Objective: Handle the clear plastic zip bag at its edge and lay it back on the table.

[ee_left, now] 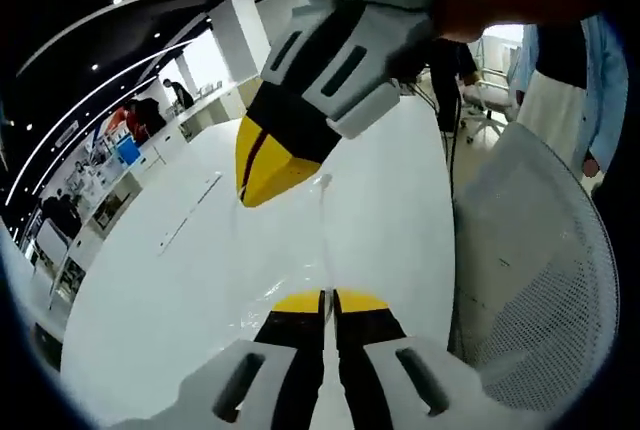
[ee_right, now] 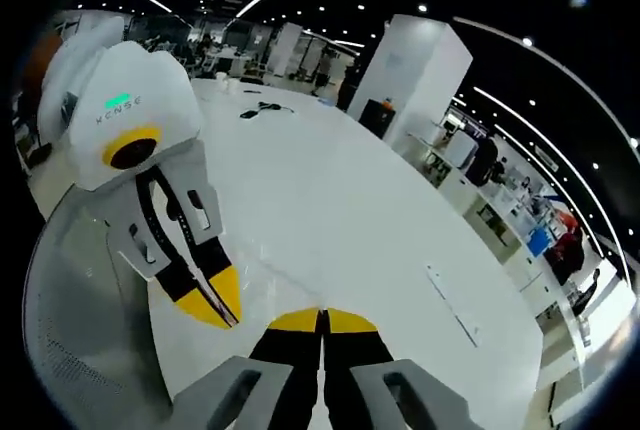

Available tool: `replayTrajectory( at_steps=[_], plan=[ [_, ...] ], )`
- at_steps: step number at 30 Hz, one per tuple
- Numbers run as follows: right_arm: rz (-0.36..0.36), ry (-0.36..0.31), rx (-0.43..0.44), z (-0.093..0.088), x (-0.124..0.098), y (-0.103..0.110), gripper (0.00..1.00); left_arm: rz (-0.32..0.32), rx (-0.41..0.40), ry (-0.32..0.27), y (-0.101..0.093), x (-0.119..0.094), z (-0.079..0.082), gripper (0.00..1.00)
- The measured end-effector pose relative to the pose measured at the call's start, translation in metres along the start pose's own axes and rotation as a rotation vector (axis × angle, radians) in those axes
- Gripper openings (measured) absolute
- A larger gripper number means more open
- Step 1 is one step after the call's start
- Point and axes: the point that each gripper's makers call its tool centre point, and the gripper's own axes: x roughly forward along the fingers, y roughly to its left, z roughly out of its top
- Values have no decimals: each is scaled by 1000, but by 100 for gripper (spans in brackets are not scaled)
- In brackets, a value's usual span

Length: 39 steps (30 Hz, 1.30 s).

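The clear plastic zip bag [ee_left: 322, 240] is barely visible, a faint glossy film with a crease stretched above the white table [ee_left: 190, 280]. My left gripper [ee_left: 330, 300] is shut on its near edge, yellow tips pressed together. The right gripper [ee_left: 262, 168] reaches in from above, also shut, pinching the bag's far edge. In the right gripper view my right gripper [ee_right: 322, 320] is shut at the bottom, with the film of the bag [ee_right: 268, 268] running left to the shut left gripper [ee_right: 218, 302]. The white table [ee_right: 350, 190] lies below.
A grey mesh chair [ee_left: 535, 280] stands close at the table's edge, and also appears as the mesh chair [ee_right: 70, 340]. A person [ee_left: 565, 60] stands beyond it. Cables [ee_right: 258, 108] and a thin strip [ee_right: 452, 302] lie on the table. Office shelves line the far side.
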Motion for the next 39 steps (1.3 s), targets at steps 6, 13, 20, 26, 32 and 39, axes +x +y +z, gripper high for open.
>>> replayTrajectory(
  at_steps=[6,13,20,26,32,39],
  plan=[
    [-2,9,-3,-3,4,0,0,3,-5,2,3,1,-1,2],
    [8,48,-10,-17,14,5,0,11,-15,-1,7,3,-2,9],
    [8,72,-5,-29,23,6,0,12,-20,-12,8,1,-2,13],
    [3,96,-3,-37,30,4,0,18,-40,-24,11,-6,-6,17],
    [-16,119,-17,-46,38,0,0,43,-54,-29,17,-17,-16,22],
    [-26,139,10,-54,49,-5,0,72,-108,-15,28,-29,-39,22]
  ],
)
